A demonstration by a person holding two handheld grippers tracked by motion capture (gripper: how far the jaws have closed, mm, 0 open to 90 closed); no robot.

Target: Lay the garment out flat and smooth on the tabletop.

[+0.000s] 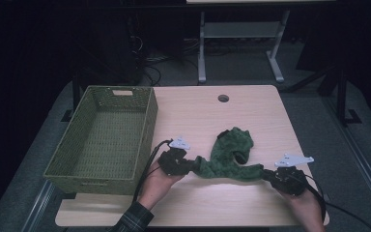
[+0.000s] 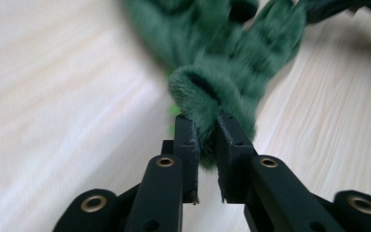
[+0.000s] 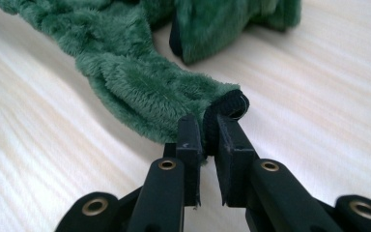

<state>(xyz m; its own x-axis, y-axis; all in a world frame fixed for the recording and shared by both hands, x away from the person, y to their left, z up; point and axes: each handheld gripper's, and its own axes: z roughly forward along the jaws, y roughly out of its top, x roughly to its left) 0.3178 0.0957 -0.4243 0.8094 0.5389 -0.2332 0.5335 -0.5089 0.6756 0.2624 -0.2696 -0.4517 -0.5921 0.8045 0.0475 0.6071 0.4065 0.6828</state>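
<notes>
A fuzzy green garment (image 1: 229,152) lies crumpled on the wooden table (image 1: 198,116), near its front. My left gripper (image 1: 189,166) is shut on the garment's left end, and in the left gripper view the green plush (image 2: 212,87) is pinched between the jaws. My right gripper (image 1: 269,174) is shut on the right end, a sleeve with a dark cuff (image 3: 224,108) clamped between the jaws. The green garment (image 3: 140,82) stretches away from that cuff across the table. A hand holds each gripper from the table's front edge.
An olive woven basket (image 1: 104,140) stands open on the table's left side, right beside my left gripper. A round cable hole (image 1: 223,98) sits near the table's far edge. Another table's white legs (image 1: 202,48) stand on the floor behind.
</notes>
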